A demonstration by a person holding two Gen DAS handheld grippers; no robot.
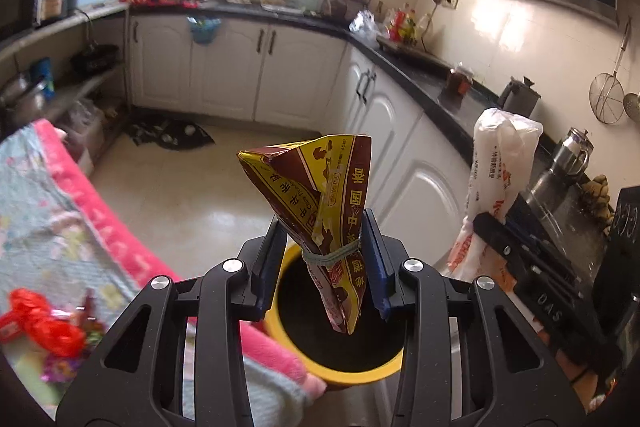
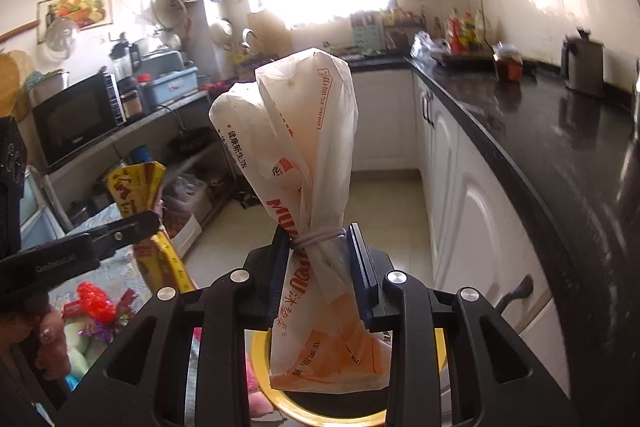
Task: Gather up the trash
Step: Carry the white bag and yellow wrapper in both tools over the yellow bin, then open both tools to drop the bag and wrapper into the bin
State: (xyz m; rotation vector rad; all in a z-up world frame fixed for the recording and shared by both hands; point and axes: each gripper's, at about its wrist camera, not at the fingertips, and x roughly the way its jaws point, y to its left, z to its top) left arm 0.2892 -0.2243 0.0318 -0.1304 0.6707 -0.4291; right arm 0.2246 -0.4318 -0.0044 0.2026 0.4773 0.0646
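Note:
My left gripper [image 1: 326,253] is shut on a brown and yellow snack bag [image 1: 320,195] tied with a rubber band, held above the yellow-rimmed trash bin [image 1: 352,375]. My right gripper [image 2: 320,259] is shut on a white and orange plastic bag [image 2: 304,163], also tied with a band, above the same bin [image 2: 304,415]. The right gripper and its white bag [image 1: 496,163] show at the right of the left wrist view. The left gripper's finger [image 2: 120,231] and snack bag [image 2: 140,187] show at the left of the right wrist view.
A table with a pink and blue cloth [image 1: 60,195] holds red wrappers [image 1: 44,327] at the left. White cabinets [image 1: 248,67] and a black counter [image 2: 540,131] with kettles and jars run along the back and right. A dark bag [image 1: 172,135] lies on the floor.

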